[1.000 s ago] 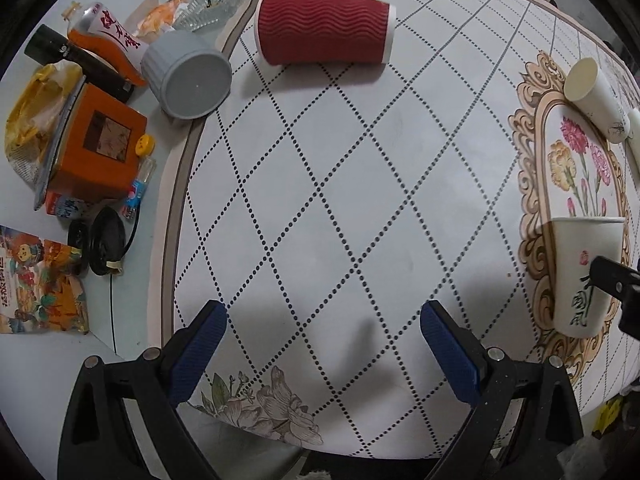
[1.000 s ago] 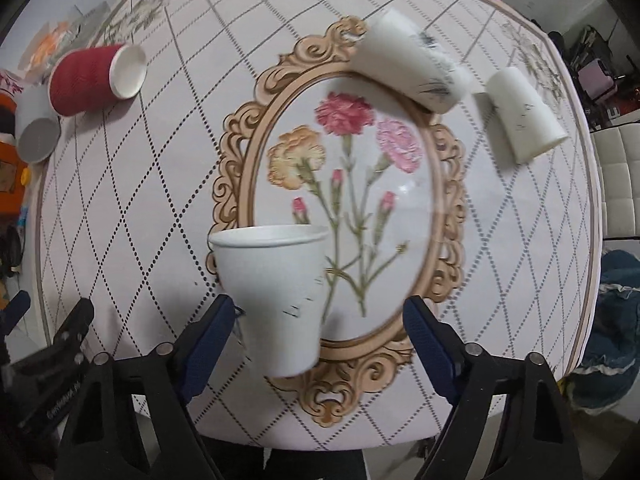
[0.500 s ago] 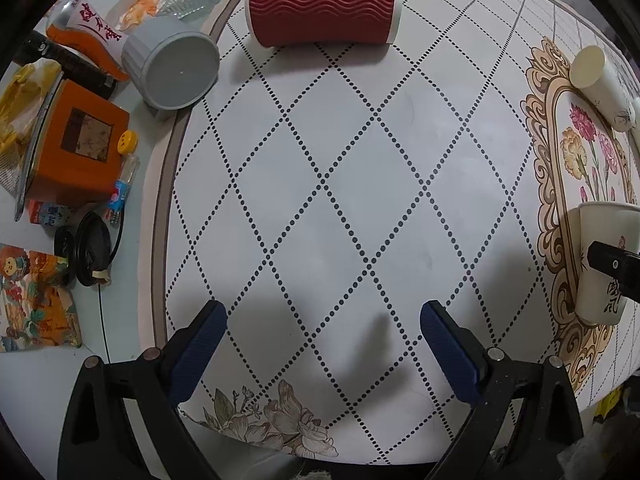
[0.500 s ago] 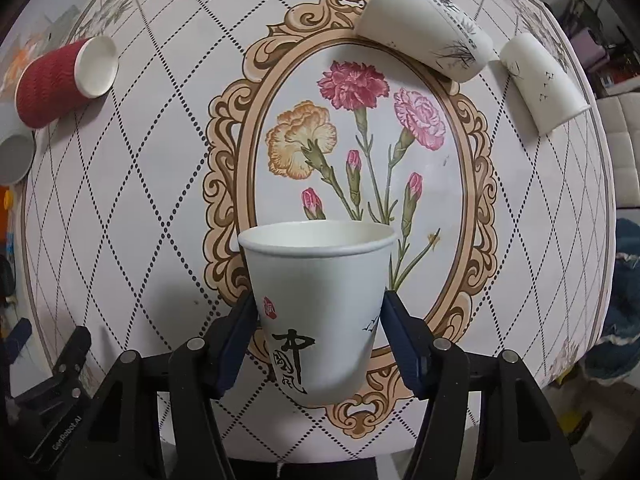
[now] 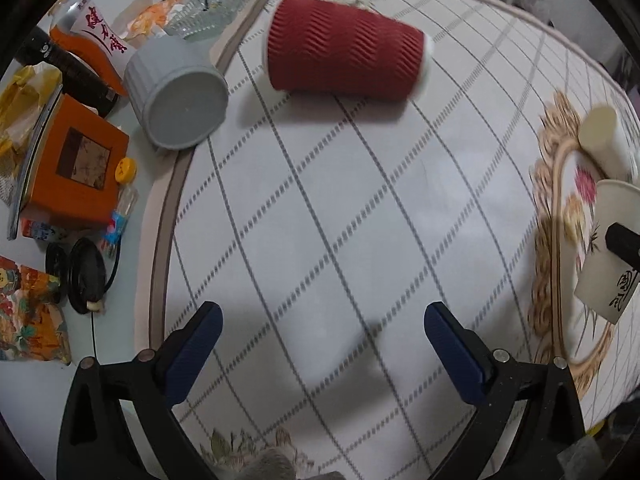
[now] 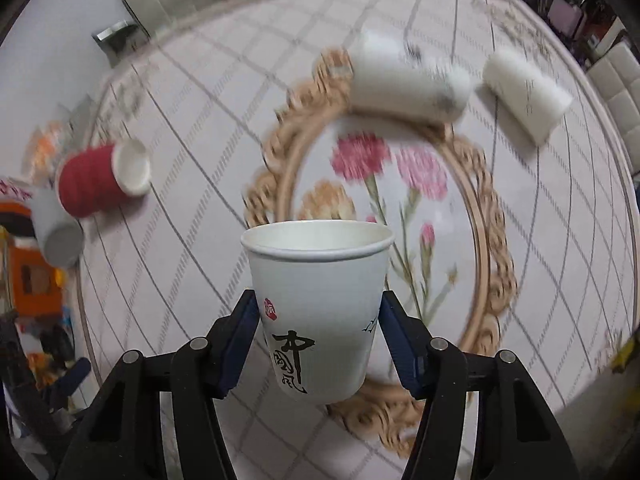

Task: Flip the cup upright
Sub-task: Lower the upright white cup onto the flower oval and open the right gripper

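My right gripper (image 6: 318,340) is shut on a white paper cup (image 6: 318,300) with black calligraphy, held upright with its mouth up, above the flower medallion. The same cup (image 5: 608,248) shows at the right edge of the left wrist view. My left gripper (image 5: 320,344) is open and empty above the diamond-pattern cloth. A red ribbed cup (image 5: 344,60) lies on its side ahead of it and also shows in the right wrist view (image 6: 98,184). Two white cups (image 6: 404,80) (image 6: 524,88) lie on their sides at the far side.
A grey cup (image 5: 176,96) lies on its side at the cloth's left edge. An orange box (image 5: 76,168), bottles, snack packets (image 5: 28,316) and a black cable crowd the table's left side. One fallen white cup (image 5: 604,140) lies at the medallion's rim.
My right gripper closed on the white cup and lifted it, holding it upright. My left gripper moved closer to the red cup.
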Demonstrator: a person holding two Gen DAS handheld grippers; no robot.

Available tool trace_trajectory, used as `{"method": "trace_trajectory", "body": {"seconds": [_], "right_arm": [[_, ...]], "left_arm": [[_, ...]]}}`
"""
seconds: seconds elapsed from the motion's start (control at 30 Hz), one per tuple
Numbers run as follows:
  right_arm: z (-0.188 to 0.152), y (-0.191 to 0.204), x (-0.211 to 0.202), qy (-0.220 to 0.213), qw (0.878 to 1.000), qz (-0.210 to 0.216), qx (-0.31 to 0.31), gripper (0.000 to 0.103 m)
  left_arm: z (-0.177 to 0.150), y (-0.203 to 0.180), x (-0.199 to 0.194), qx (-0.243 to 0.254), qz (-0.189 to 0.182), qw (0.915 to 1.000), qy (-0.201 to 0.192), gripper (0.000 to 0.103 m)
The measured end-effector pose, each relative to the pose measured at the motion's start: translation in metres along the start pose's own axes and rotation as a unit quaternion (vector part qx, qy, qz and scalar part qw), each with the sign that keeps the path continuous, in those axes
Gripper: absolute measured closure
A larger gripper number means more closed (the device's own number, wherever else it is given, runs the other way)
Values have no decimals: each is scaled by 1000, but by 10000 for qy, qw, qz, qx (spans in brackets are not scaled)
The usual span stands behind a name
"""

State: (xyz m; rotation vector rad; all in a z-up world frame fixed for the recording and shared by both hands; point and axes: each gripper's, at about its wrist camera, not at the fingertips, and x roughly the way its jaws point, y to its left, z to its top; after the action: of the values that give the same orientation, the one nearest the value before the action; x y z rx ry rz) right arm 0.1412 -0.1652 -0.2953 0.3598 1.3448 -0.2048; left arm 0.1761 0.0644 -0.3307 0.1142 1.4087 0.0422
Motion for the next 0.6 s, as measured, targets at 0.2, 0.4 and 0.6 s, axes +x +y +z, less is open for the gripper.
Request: {"method": "trace_trajectory", "body": {"seconds": [0.2, 0.4, 0.6], "right_arm": [[21, 21, 10, -1144, 9932, 68, -191, 40], [18, 40, 32, -1844, 9816, -163, -474, 40], [-8, 45, 32, -2123, 9724, -267, -925, 39]], "left_arm": [[26, 9, 13, -241, 8, 9997, -15, 0], [29, 10, 24, -296, 111, 9995, -7, 0], [11, 7, 23, -160, 126, 9998, 24, 0]]}}
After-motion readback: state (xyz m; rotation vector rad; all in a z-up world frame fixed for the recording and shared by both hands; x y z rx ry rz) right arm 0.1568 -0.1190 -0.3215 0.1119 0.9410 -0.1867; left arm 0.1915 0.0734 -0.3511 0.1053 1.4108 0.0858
